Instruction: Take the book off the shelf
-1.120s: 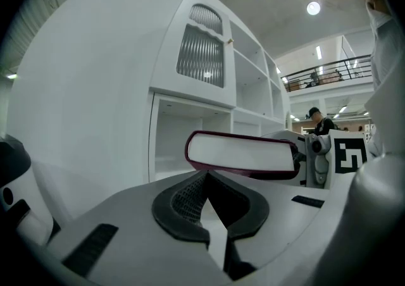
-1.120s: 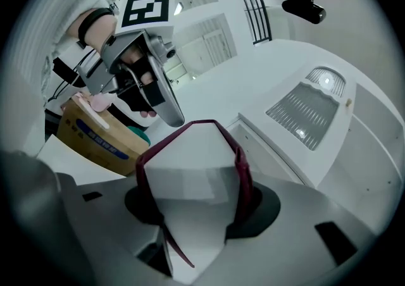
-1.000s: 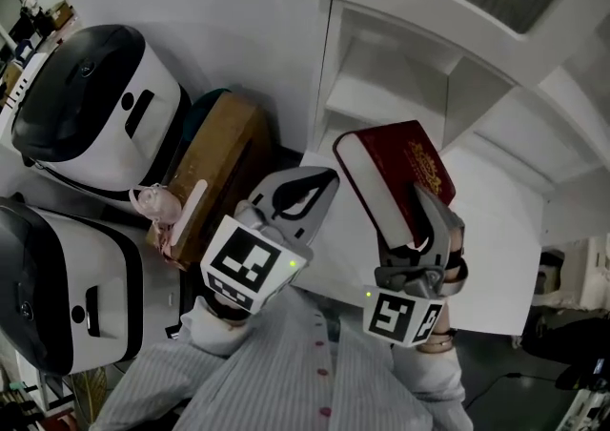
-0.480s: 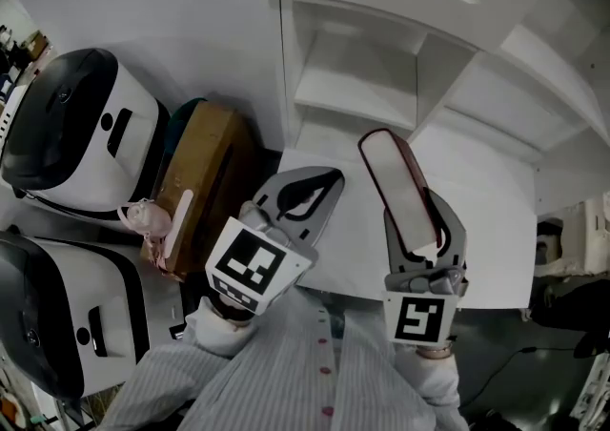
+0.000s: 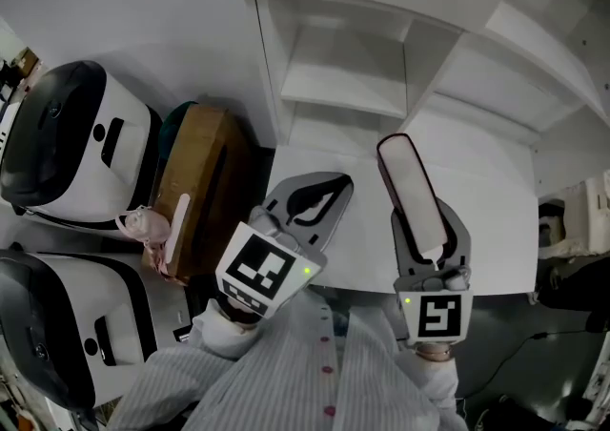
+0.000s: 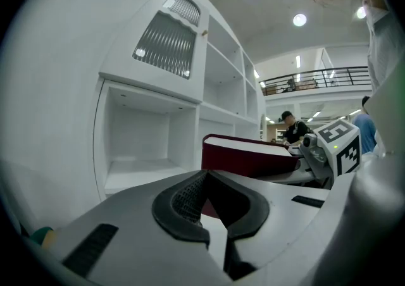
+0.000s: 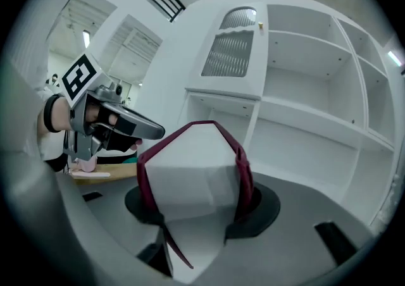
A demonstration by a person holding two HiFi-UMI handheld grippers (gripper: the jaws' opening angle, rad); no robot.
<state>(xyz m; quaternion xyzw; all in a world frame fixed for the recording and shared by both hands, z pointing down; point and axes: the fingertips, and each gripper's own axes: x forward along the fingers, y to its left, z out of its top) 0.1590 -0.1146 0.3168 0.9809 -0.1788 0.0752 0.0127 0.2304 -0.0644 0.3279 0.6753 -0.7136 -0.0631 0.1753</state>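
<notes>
A dark red book [image 5: 408,193] with white page edges is clamped between the jaws of my right gripper [image 5: 429,236], its page edge turned up toward the head camera. It hangs over the white surface [image 5: 496,229] in front of the white shelf unit [image 5: 343,95], outside the compartments. In the right gripper view the book [image 7: 193,174] fills the space between the jaws of my right gripper [image 7: 199,212]. My left gripper [image 5: 307,200] is shut and empty, just left of the book. From the left gripper [image 6: 209,205] view the book [image 6: 247,155] lies flat to the right.
Two white-and-black appliances [image 5: 76,133] [image 5: 57,324] stand at the left. Between them and the shelf sits a brown box [image 5: 200,172] with a small pink item [image 5: 143,227] on it. The shelf compartments [image 5: 334,67] in view hold nothing. People stand far behind [image 6: 292,128].
The right gripper has turned the book from showing its red cover to edge-on, pages up, and drawn it slightly nearer. The left gripper stays shut beside it.
</notes>
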